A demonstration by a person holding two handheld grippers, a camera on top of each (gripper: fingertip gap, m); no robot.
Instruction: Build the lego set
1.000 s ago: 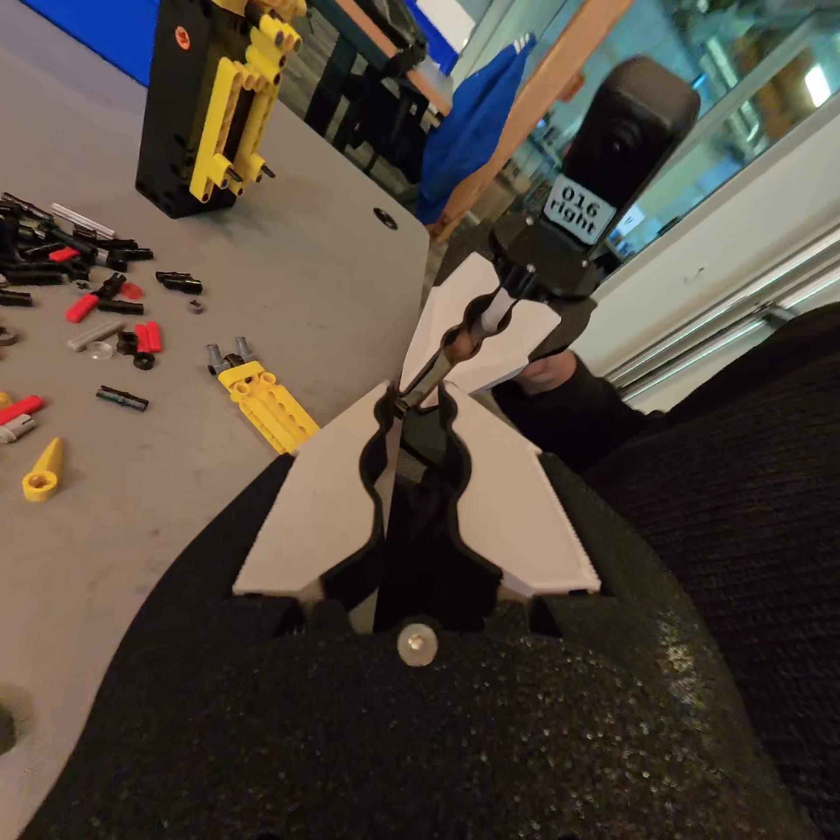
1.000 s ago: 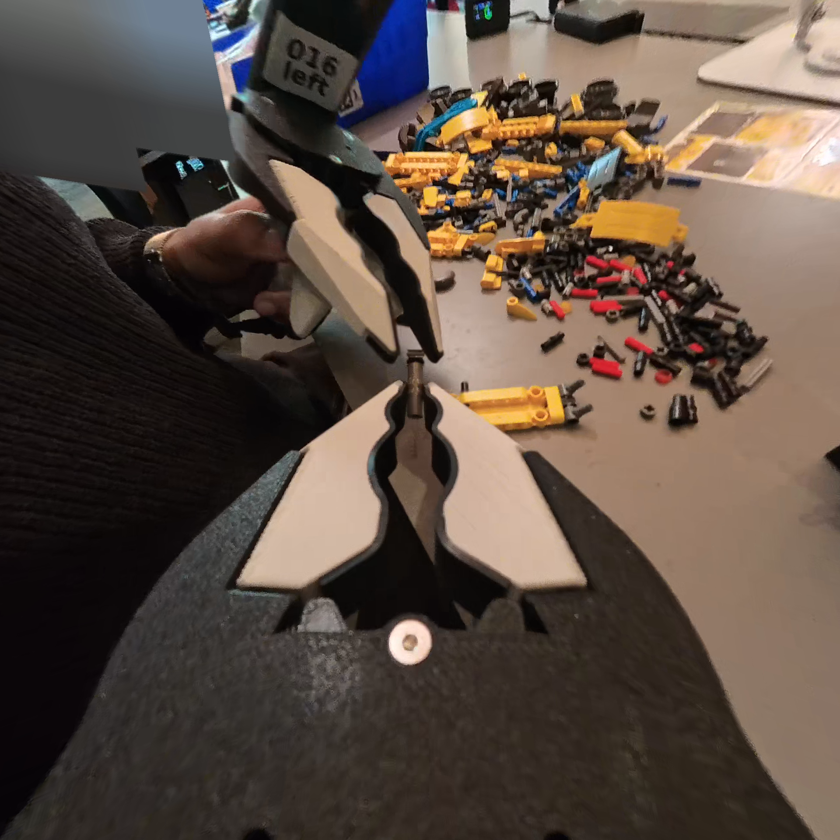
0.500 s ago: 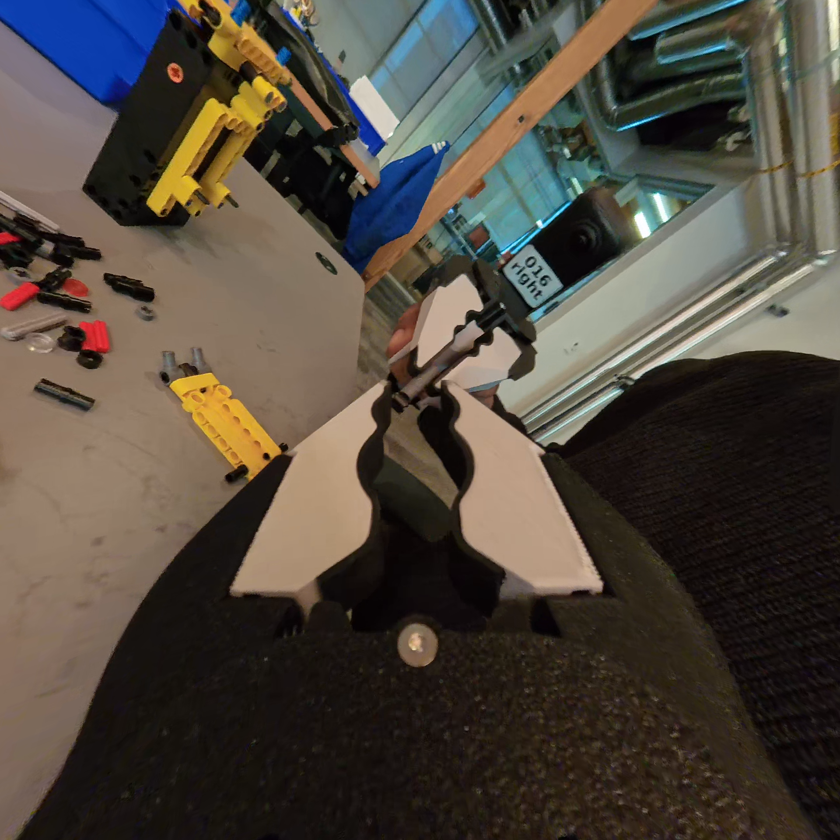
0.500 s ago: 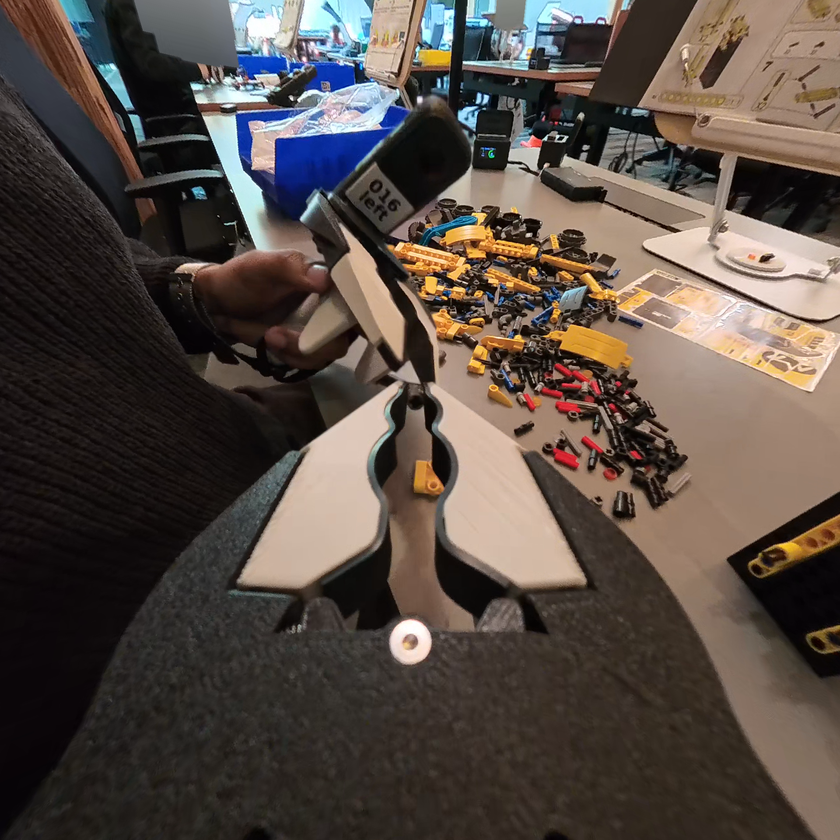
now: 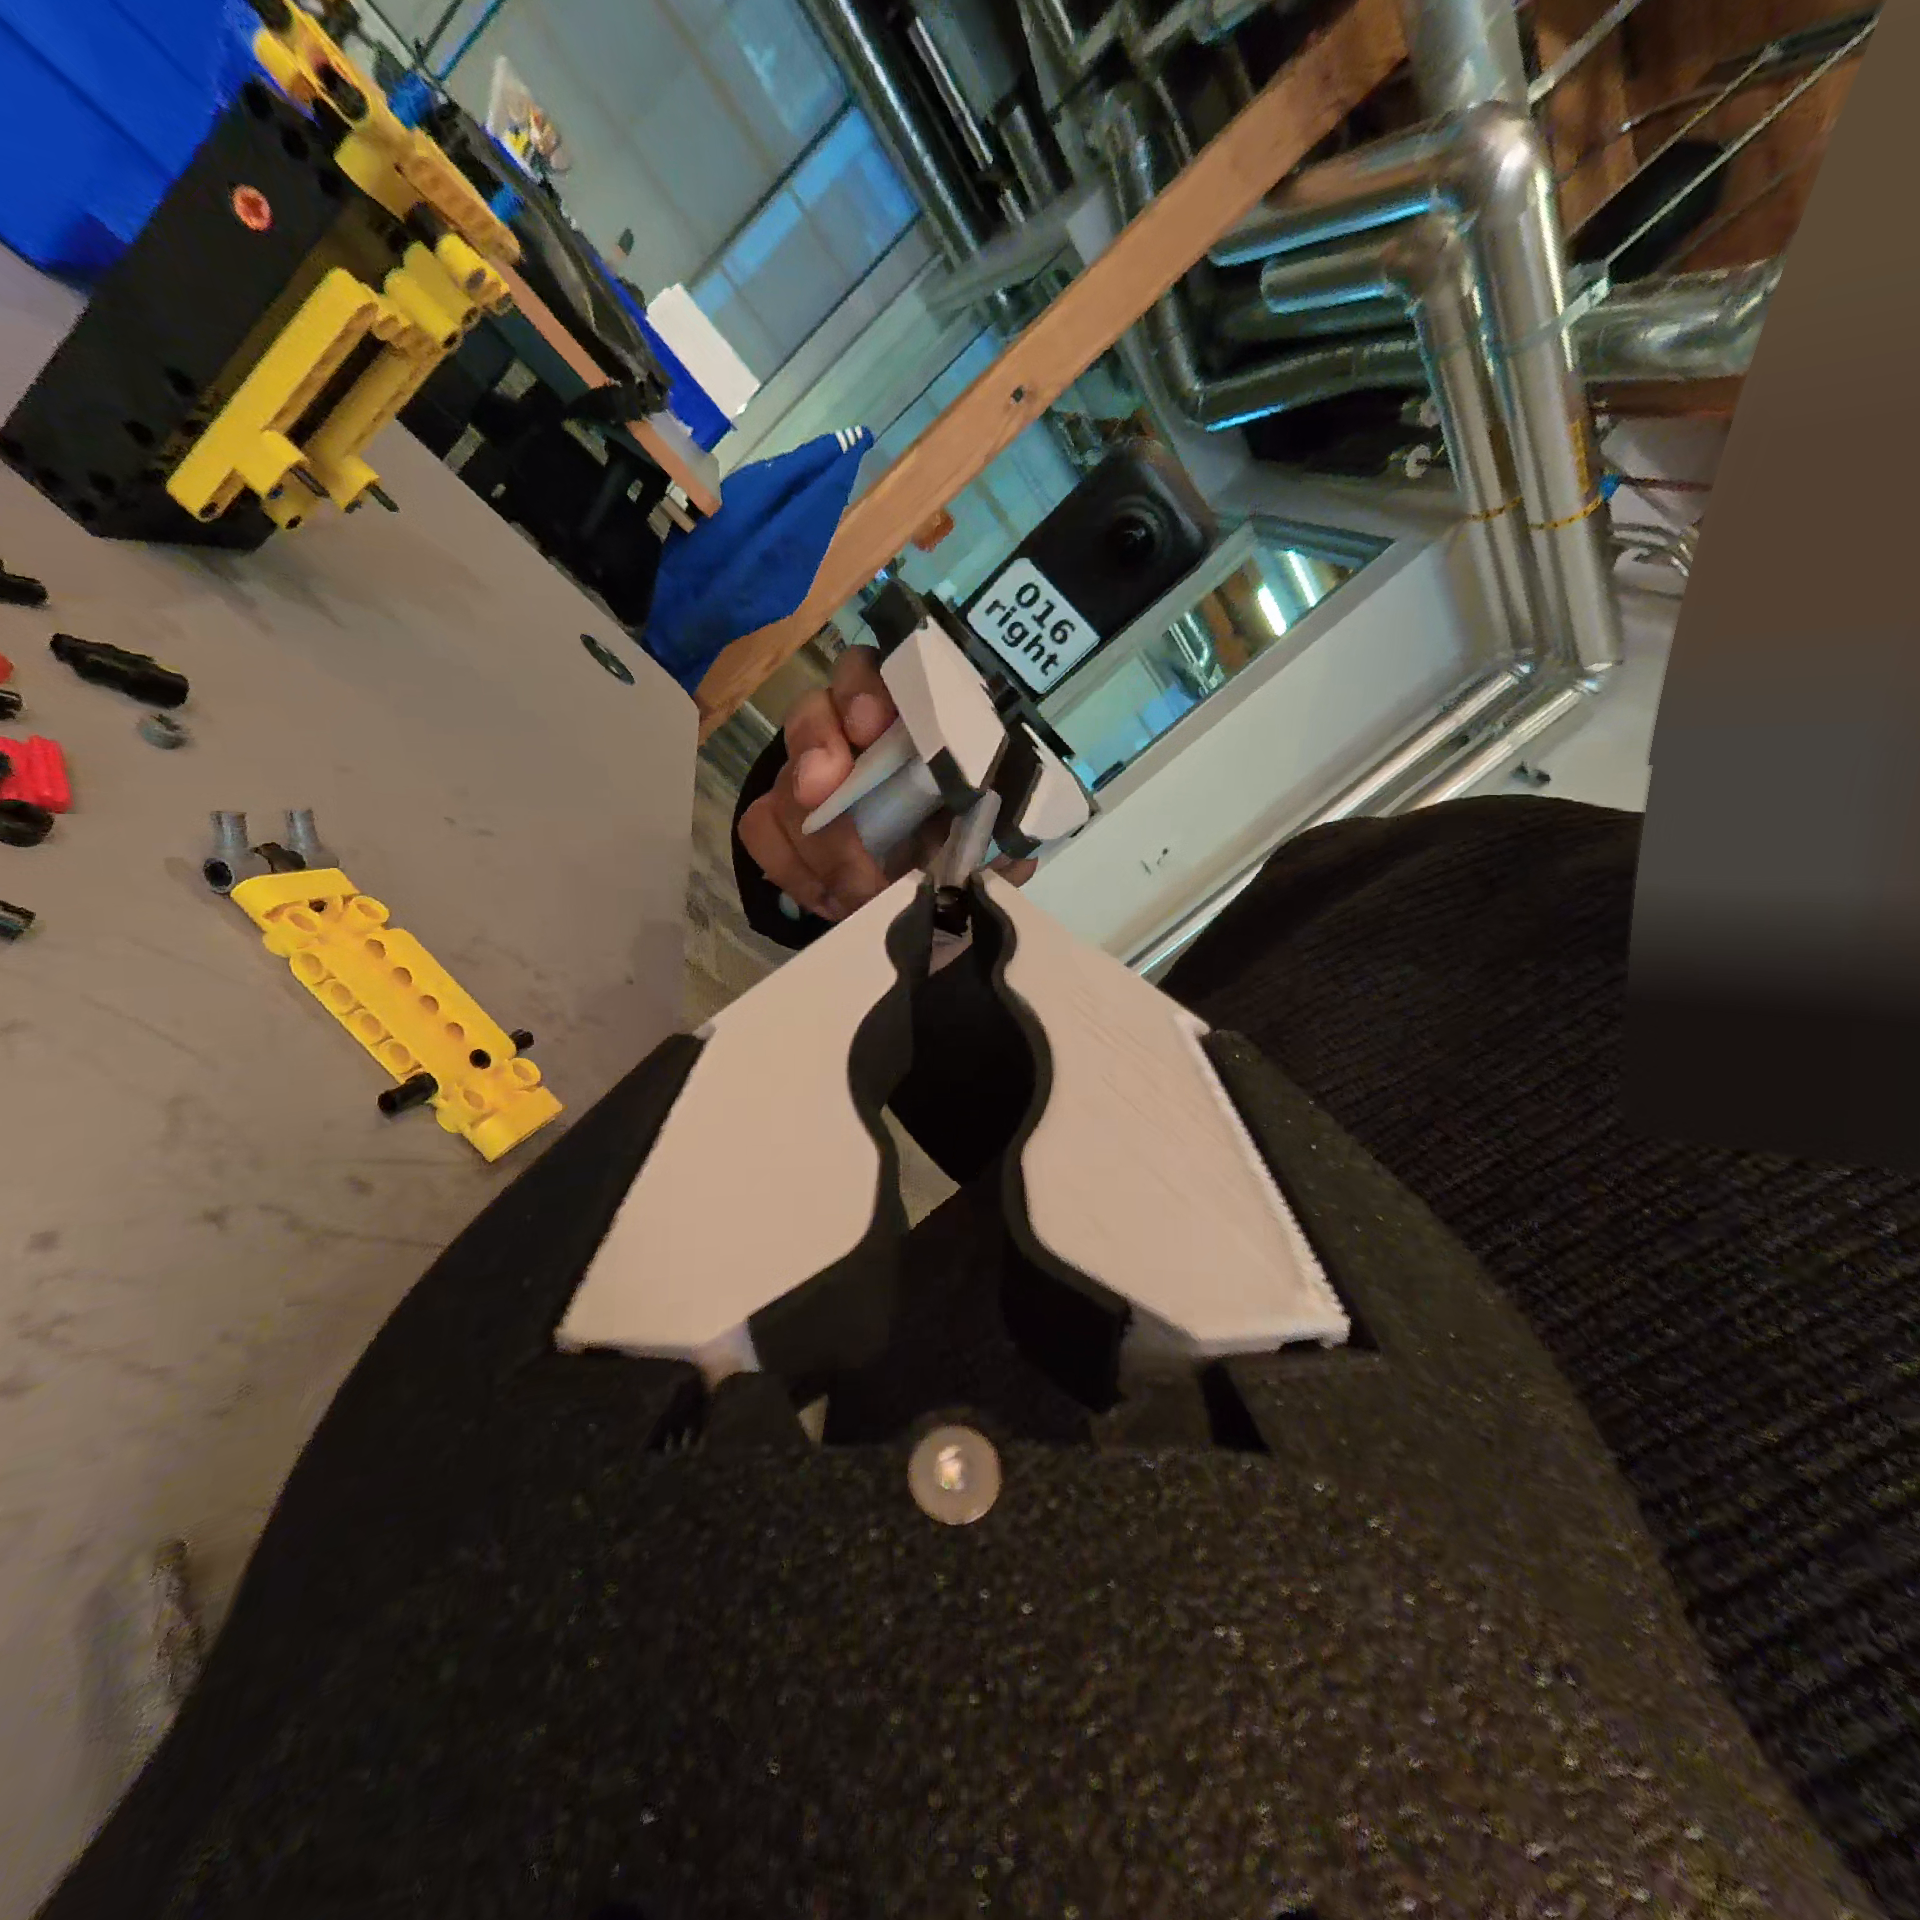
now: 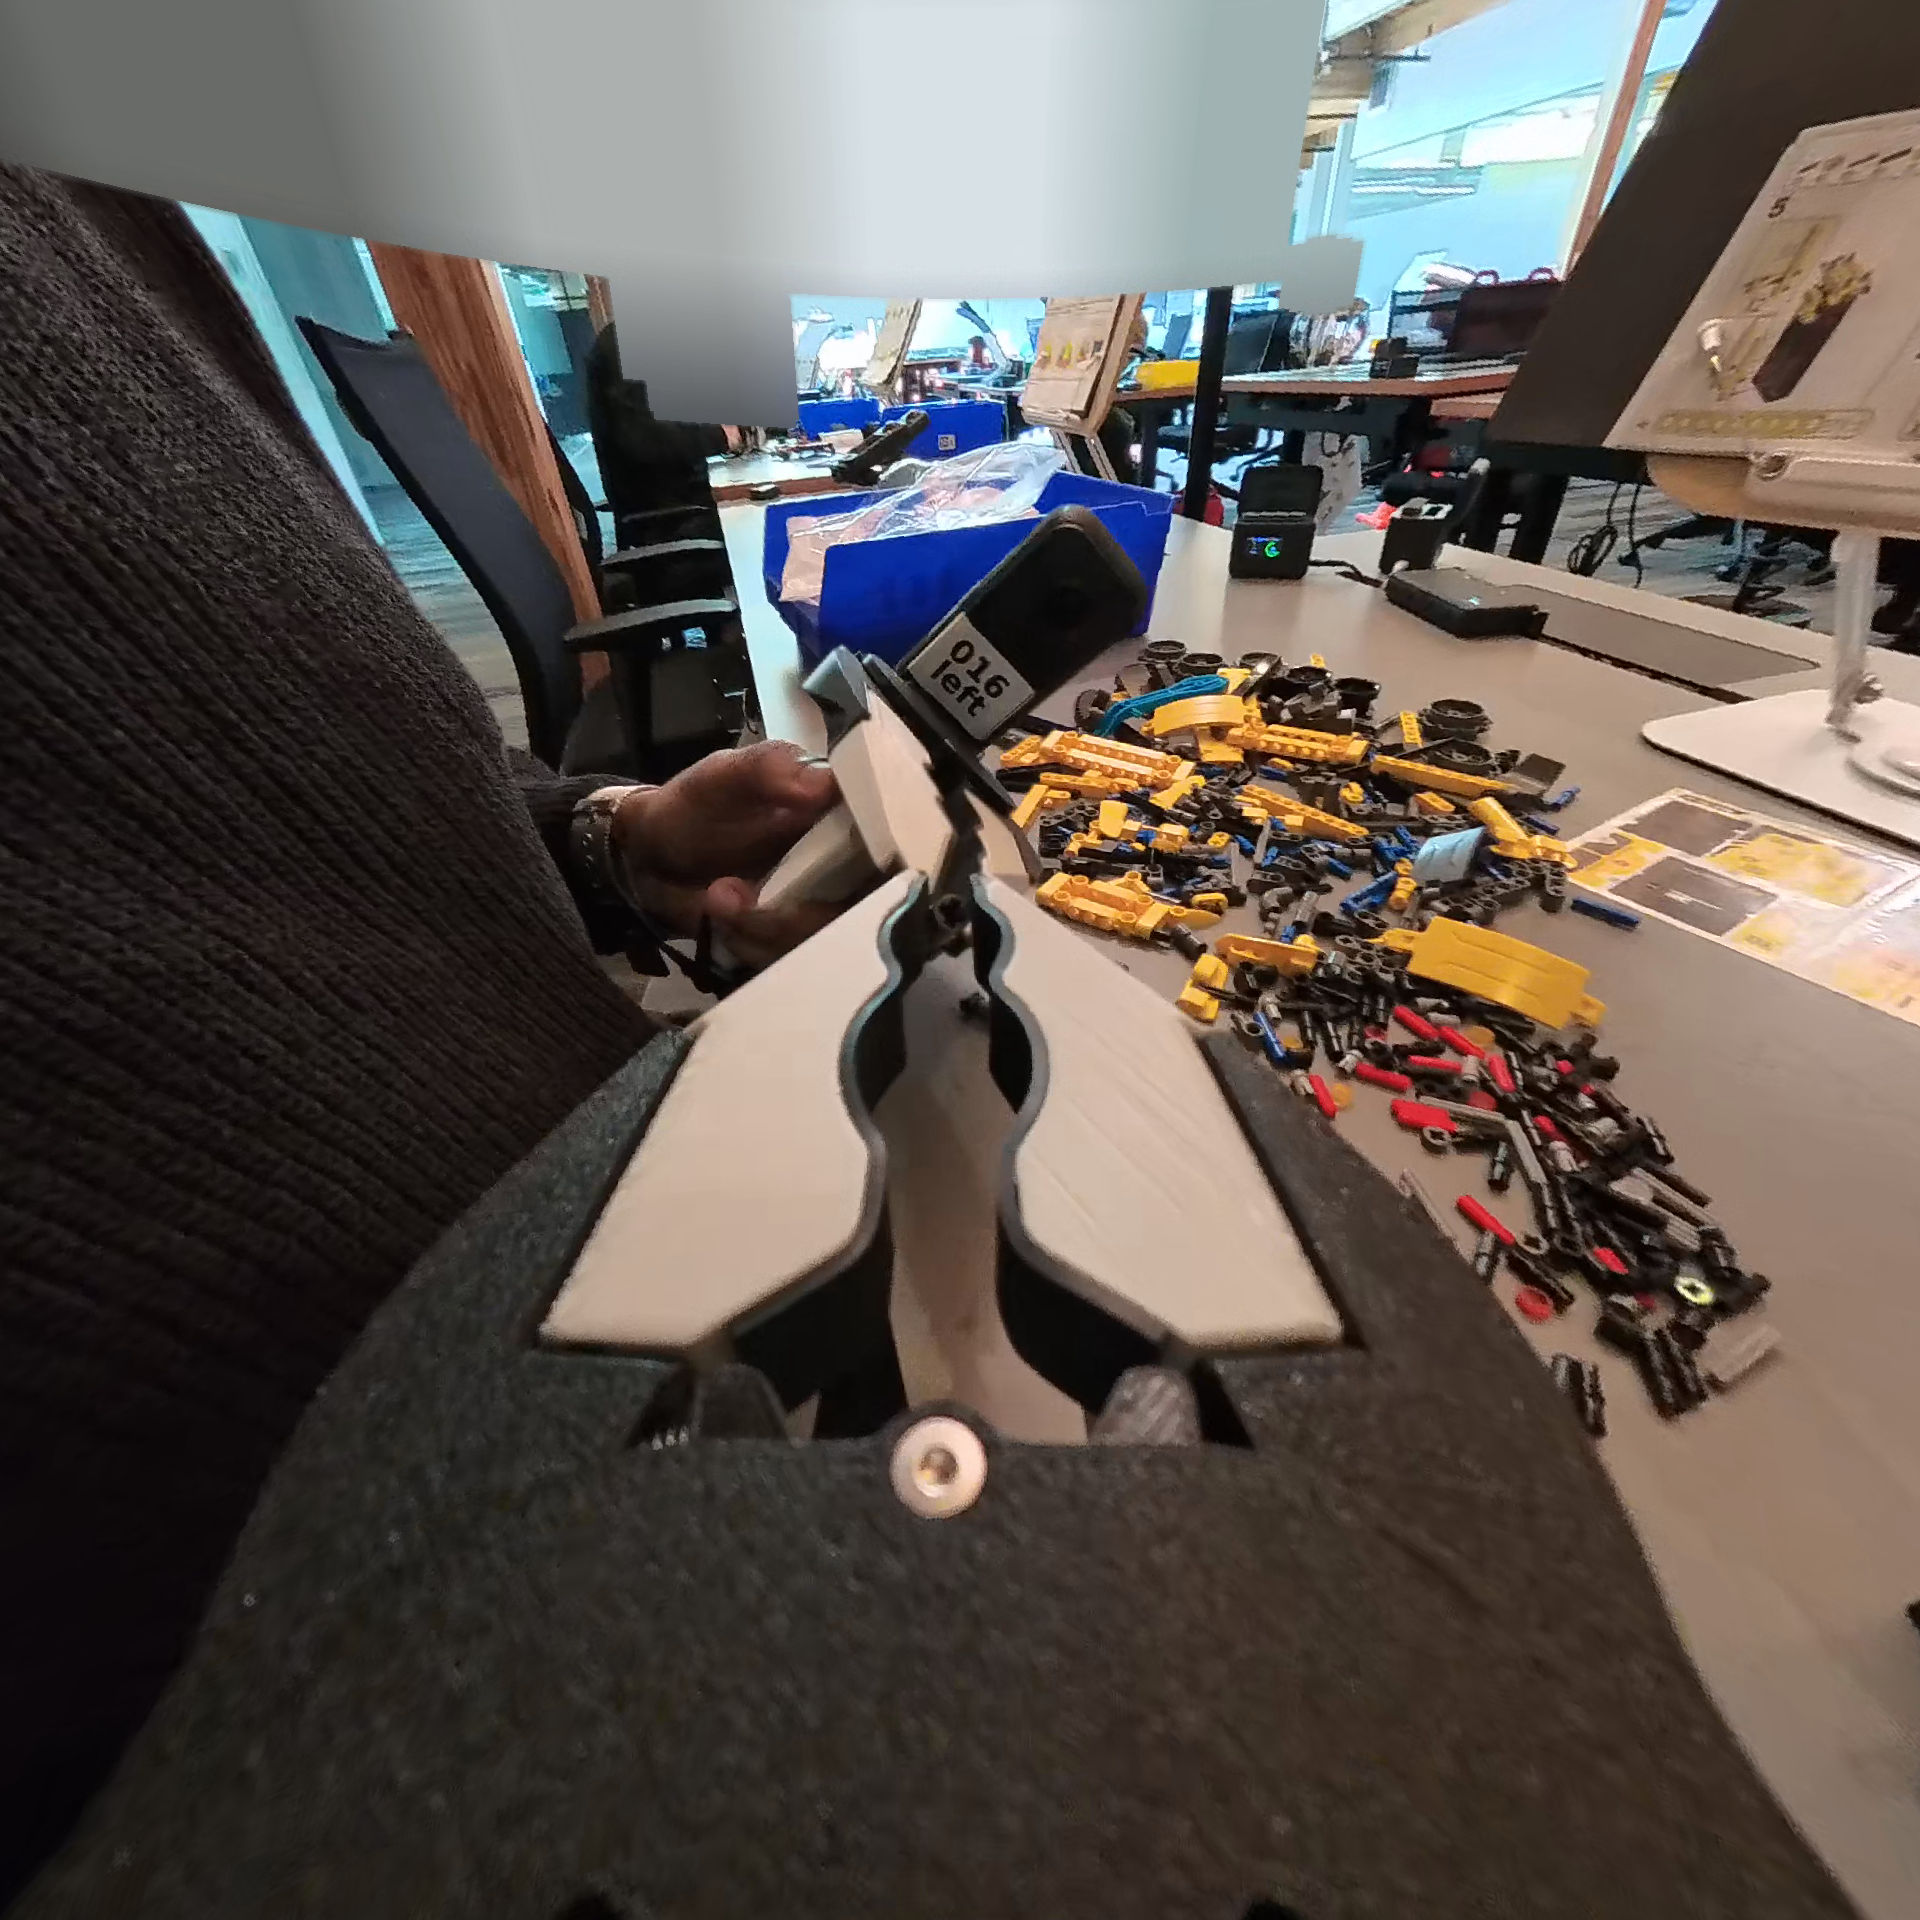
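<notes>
My two grippers meet tip to tip in the air, off the table's near edge and in front of a person's dark sweater (image 6: 260,831). My left gripper (image 5: 950,902) has its jaws nearly closed on the end of a small dark pin (image 5: 948,916). My right gripper (image 6: 952,906) is shut on the same dark pin (image 6: 948,918) from the other side. Each gripper shows in the other's view, the right in the left wrist view (image 5: 982,800) and the left in the right wrist view (image 6: 961,831). A hand holds each one. Most of the pin is hidden between the fingertips.
A yellow beam assembly (image 5: 395,997) lies near the grey table's edge (image 5: 665,831). A black and yellow built block (image 5: 208,364) stands behind it. A pile of yellow, black, red and blue pieces (image 6: 1351,883), a blue bin (image 6: 935,582), a printed sheet (image 6: 1745,894) and a booklet stand (image 6: 1787,312) are on the table. My left and right fingertips are right by each other.
Both grippers have lifted and tilted up, away from the table top. The left jaws, wider half a second ago, have narrowed onto the pin's end. The right gripper has kept its hold.
</notes>
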